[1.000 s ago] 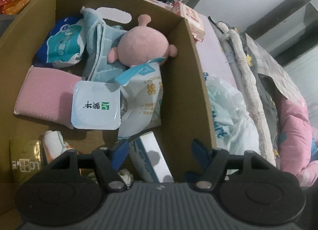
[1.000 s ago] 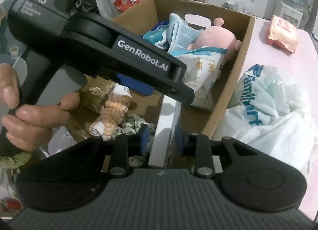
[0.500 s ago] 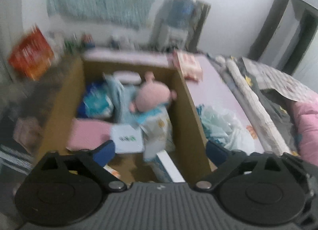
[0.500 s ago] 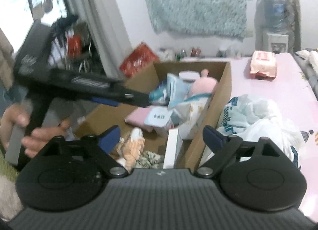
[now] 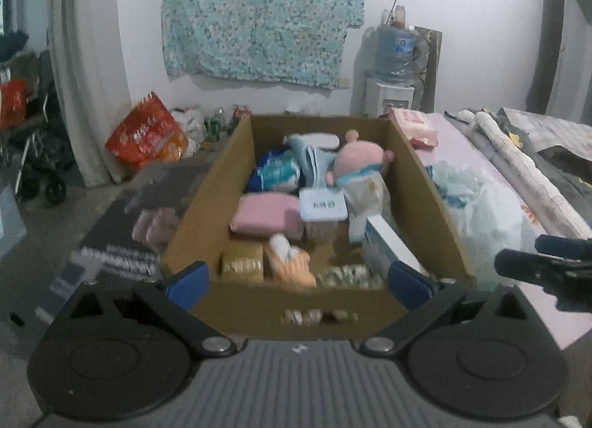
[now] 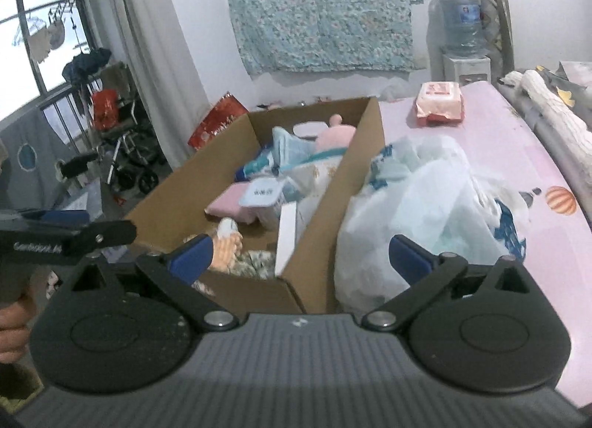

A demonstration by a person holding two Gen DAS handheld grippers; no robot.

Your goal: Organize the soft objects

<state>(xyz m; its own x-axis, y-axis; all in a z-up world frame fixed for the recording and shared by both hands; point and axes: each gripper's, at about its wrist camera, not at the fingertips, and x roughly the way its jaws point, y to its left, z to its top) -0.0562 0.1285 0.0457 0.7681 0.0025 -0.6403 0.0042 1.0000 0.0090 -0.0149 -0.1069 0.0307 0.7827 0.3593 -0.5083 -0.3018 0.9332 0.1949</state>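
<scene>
My left gripper (image 5: 298, 280) and right gripper (image 6: 299, 256), jaws just opened wide and holding nothing, hover short of the cardboard box (image 5: 425, 183) where the pink plush toy (image 5: 357, 157) and pink folded cloth (image 5: 264, 215) lie packed together, likely already sorted.

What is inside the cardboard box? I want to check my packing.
In the cardboard box: a pink plush toy, pink folded cloth, blue packets, a white-lidded tub, a white carton. Anything beneath them is covered.
</scene>
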